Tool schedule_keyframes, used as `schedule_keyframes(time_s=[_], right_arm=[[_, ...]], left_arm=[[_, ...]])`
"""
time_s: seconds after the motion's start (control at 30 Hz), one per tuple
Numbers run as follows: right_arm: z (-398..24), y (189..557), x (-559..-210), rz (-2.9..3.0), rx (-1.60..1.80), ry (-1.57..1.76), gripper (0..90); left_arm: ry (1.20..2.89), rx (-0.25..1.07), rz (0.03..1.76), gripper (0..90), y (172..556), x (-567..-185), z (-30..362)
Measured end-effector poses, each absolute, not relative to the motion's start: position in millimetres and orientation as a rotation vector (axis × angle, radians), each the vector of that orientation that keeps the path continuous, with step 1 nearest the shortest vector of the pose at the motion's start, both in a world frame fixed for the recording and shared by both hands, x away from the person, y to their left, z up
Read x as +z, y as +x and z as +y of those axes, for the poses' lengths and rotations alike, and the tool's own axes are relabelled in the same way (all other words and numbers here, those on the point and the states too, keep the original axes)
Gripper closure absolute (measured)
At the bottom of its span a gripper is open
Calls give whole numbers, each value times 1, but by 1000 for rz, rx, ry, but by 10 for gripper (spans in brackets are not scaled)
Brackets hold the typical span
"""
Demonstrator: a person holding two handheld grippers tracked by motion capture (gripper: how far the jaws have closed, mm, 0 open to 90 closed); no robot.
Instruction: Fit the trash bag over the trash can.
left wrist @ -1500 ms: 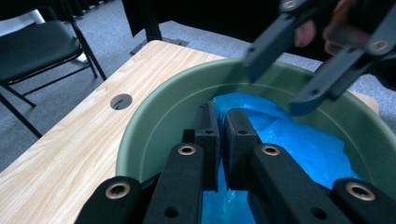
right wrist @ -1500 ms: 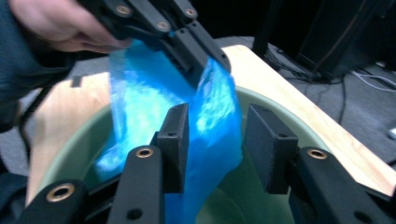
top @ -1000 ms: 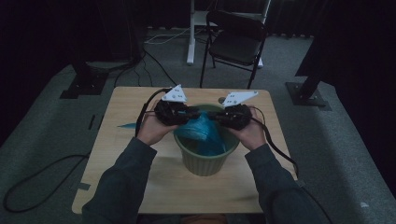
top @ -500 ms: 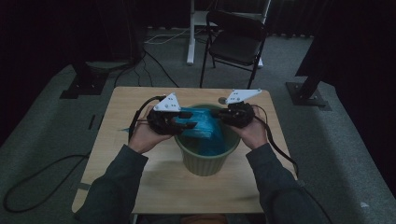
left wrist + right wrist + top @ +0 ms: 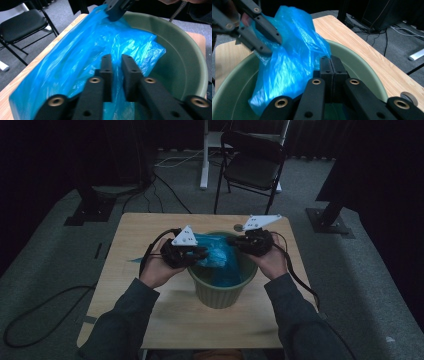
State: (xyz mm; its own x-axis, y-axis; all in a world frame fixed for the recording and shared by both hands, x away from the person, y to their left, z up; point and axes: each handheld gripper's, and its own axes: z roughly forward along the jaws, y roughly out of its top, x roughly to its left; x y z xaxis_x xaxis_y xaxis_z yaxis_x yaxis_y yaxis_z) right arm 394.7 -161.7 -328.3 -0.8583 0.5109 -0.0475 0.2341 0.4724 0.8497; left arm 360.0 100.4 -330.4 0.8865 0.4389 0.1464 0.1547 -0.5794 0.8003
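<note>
- Left gripper (image 5: 116,75): jaws have just been closing, blue bag (image 5: 75,60) film between them, narrow gap remaining.
- Right gripper (image 5: 332,68): jaws clamped on bag edge over green bin (image 5: 367,72).

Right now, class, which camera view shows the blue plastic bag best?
The left gripper view: the blue plastic bag spreads wide over the green bin's rim. The right gripper view shows it bunched; the high view shows a small dim patch.
</note>
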Motion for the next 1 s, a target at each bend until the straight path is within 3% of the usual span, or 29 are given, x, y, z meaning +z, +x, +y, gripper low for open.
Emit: schedule_keyframes(time_s=[0.13, 1.0], right_arm=[[-168, 396, -329, 2417, 1338, 659, 899], [-211, 392, -335, 2364, 1335, 761, 899]], left_arm=[[2167, 418, 438, 878, 360, -330, 107], [2109, 390, 585, 875, 362, -349, 159]])
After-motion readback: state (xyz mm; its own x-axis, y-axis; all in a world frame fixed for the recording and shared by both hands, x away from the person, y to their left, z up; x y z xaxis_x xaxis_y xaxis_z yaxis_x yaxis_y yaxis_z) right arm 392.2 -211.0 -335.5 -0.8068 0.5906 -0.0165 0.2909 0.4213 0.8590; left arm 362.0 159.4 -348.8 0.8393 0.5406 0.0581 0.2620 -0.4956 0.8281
